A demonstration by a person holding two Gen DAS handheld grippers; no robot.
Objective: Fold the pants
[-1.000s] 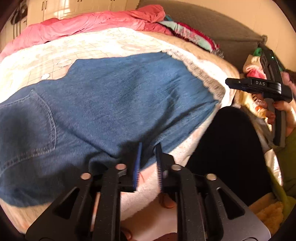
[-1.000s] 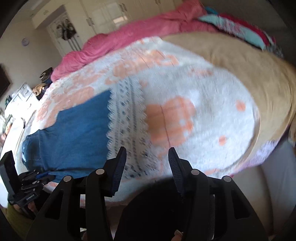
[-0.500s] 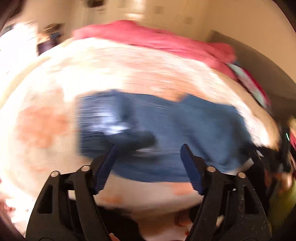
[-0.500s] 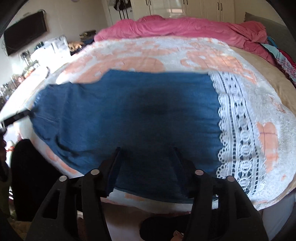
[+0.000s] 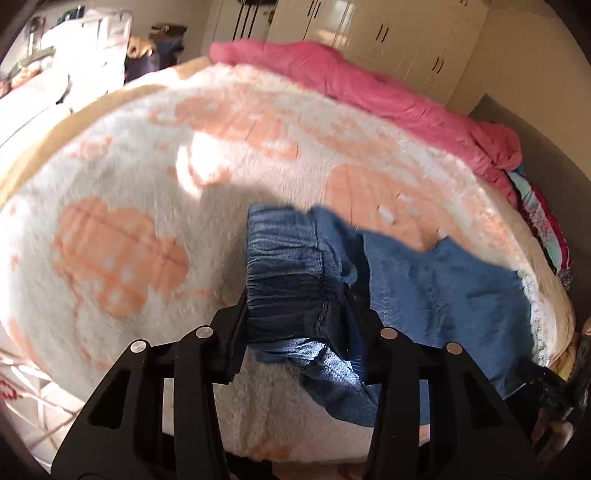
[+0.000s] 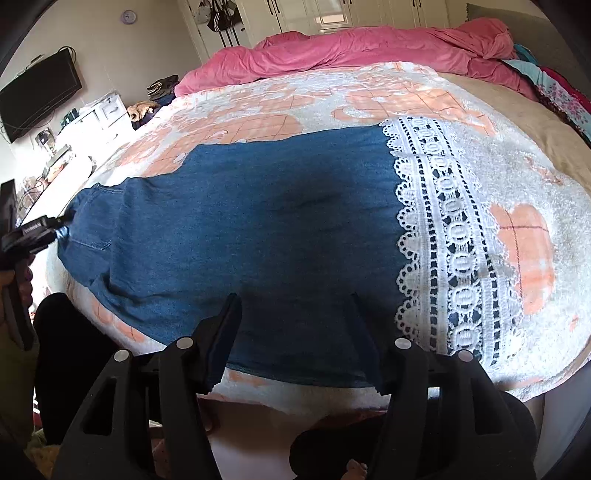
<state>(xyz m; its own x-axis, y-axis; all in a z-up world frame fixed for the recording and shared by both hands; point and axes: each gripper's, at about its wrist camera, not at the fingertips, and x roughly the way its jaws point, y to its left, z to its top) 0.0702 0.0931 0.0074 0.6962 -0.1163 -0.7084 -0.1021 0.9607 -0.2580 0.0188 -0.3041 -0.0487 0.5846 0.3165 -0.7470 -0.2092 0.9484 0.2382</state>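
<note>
- One pair of blue pants [image 6: 258, 229] with lace hems, flat along the near edge of the bed.
- Two tongs. Left tongs [image 5: 301, 317]: jaws have just been narrowing, bunched waistband [image 5: 284, 273] between them; cannot tell if the pads are clamped on it.
- Right tongs [image 6: 291, 332]: jaws apart, just been widening, over the near pant edge, gripping nothing.
- Only the right view shows the whole length, lace [image 6: 443, 236], TV [image 6: 40, 92], clock [image 6: 129, 16].
- Fleece blanket [image 5: 129, 184], pink duvet [image 6: 332, 48], cupboards [image 5: 406, 33] behind.
</note>
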